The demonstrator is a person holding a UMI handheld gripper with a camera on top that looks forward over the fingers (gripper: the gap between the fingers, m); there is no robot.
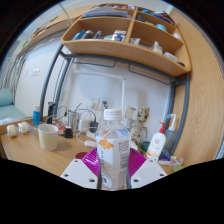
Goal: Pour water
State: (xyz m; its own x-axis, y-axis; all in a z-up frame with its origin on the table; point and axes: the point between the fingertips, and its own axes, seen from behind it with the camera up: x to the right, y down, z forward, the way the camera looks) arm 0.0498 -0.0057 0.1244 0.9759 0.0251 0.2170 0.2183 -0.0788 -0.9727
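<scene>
1. One gripper (114, 170) clamps both fingers on an upright water bottle (113, 148), cap on top, long axis vertical.
2. The cream cup (48, 136), the likely target, stands on the table (25, 152) left of the bottle and beyond it, well apart.
3. Shelves (125, 40) hang above.

The gripper (114, 168) shows only its two fingers; each is a pale, whitish-grey block with flat angular faces and a slanted outer edge; each inner face bears a magenta pad (92, 160); cables, screws and markings cannot be made out.
</scene>
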